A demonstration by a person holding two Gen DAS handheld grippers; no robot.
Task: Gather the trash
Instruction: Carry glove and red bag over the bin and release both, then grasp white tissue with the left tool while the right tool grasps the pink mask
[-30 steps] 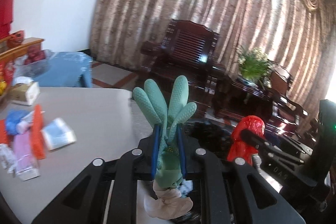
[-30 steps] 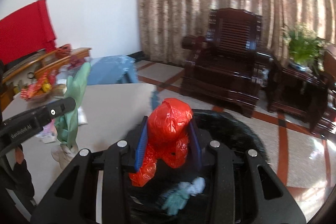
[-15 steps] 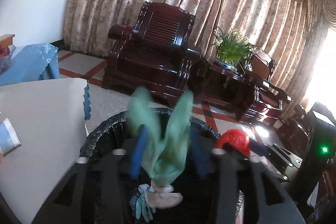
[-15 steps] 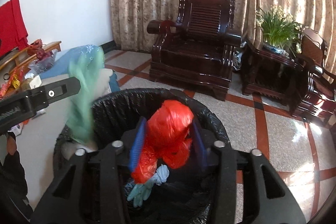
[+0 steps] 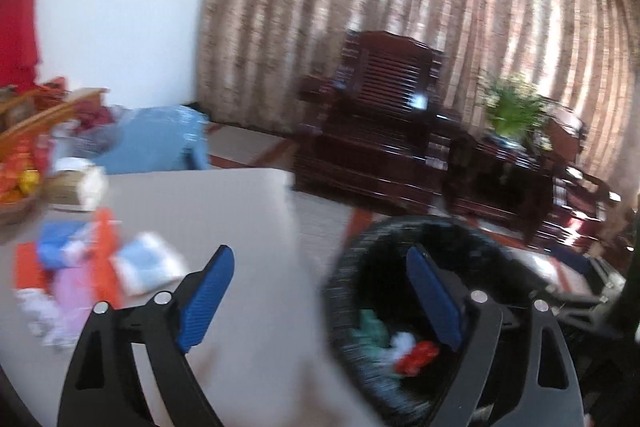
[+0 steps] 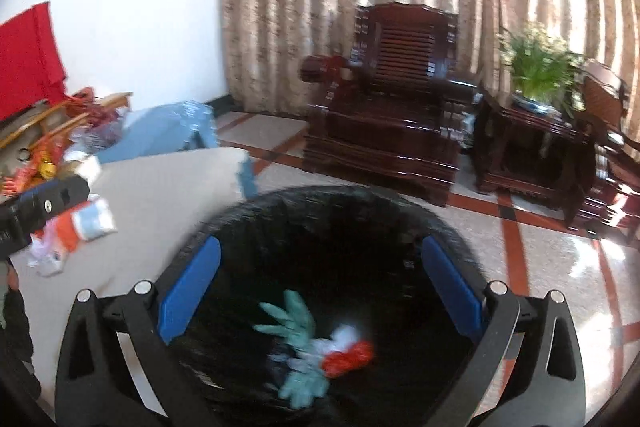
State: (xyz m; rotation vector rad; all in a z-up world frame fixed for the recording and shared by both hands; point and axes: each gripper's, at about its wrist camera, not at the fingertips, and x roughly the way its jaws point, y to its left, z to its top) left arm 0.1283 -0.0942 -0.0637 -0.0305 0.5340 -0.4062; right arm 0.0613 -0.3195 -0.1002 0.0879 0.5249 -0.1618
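Note:
A black-lined trash bin (image 6: 340,203) stands beside the beige table (image 6: 160,195). Inside it lie green rubber gloves (image 6: 298,319) and a crumpled red plastic bag (image 6: 350,357); both also show in the left wrist view, the gloves (image 5: 370,327) and the bag (image 5: 418,357). My right gripper (image 6: 320,287) is open and empty over the bin. My left gripper (image 5: 320,291) is open and empty, over the table edge and the bin's rim (image 5: 340,267). A pile of wrappers and packets (image 5: 100,267) lies on the table, also in the right wrist view (image 6: 76,227).
A tissue box (image 5: 76,187) and a fruit basket (image 5: 16,183) stand at the table's far left. A blue covered stool (image 6: 168,131), a dark wooden armchair (image 6: 392,87) and a side table with a plant (image 6: 536,99) stand beyond on the tiled floor.
Both grippers opened. The green glove and the red bag dropped into the bin. The left gripper swung left towards the table.

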